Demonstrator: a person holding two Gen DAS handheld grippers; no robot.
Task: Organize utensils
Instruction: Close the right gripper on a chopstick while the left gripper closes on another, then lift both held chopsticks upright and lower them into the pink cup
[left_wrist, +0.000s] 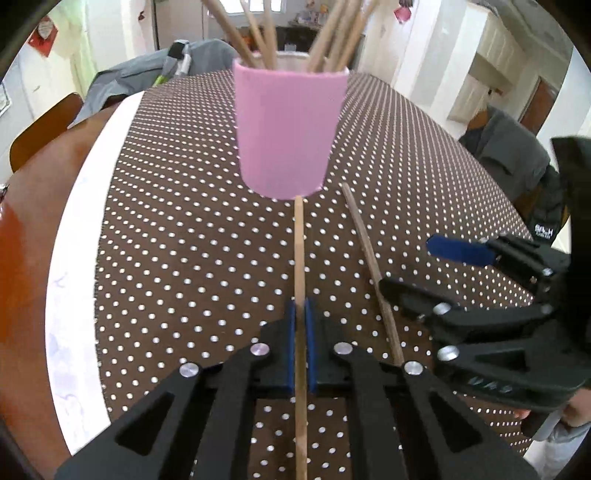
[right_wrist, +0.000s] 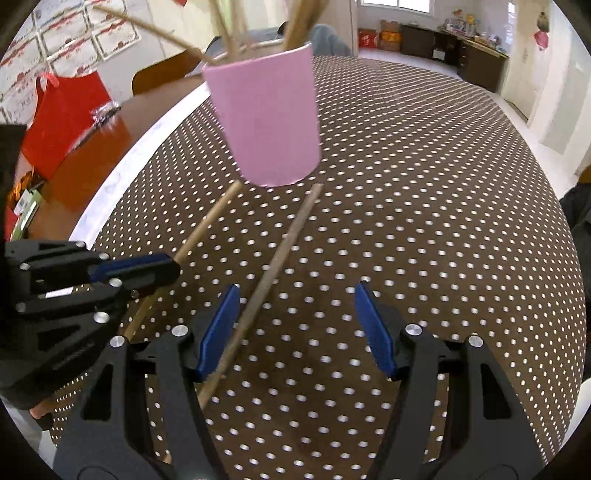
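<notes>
**Wooden stick clamped, second one pending**

Left gripper (left_wrist: 301, 347) was closed on the pale chopstick (left_wrist: 299, 251), tip aimed at the pink cup (left_wrist: 286, 129) holding the others. Right gripper (right_wrist: 299, 328) stood open, straddling the darker chopstick (right_wrist: 273, 266) lying flat on the dotted mat (right_wrist: 424, 221), likely to pinch it next.

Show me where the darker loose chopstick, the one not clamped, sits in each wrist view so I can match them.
Left wrist view: the darker chopstick lies right of centre on the dotted cloth, beside the clamped chopstick.
Right wrist view: the same stick runs diagonally through the lower middle, its near end close to the inner blue pad of the open right hand-held gripper.
Shared landmark: the pink cup, just beyond its far tip.
</notes>
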